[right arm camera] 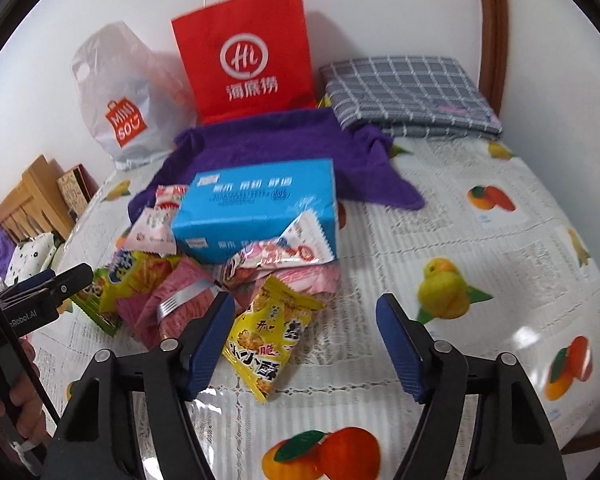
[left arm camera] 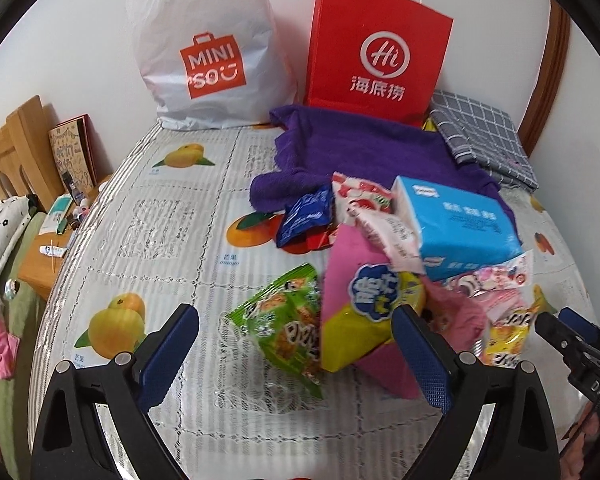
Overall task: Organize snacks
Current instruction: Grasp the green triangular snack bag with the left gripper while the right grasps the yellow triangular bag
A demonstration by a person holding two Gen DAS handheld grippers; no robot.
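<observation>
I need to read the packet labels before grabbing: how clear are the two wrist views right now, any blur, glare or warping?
Left wrist view: the green snack packet and pink-yellow bag are smeared, print unreadable; fisheye bends the table edges. Right wrist view: the yellow snack packet is sharper, the blue tissue pack soft; glare patches on the plastic tablecloth at right.

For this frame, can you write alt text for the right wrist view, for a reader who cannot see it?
The right gripper, jaws open and holding nothing, hangs over a yellow snack packet at the near edge of a snack pile on a fruit-print tablecloth. Behind lie a blue tissue pack and a purple towel; a red paper bag stands against the wall.
</observation>
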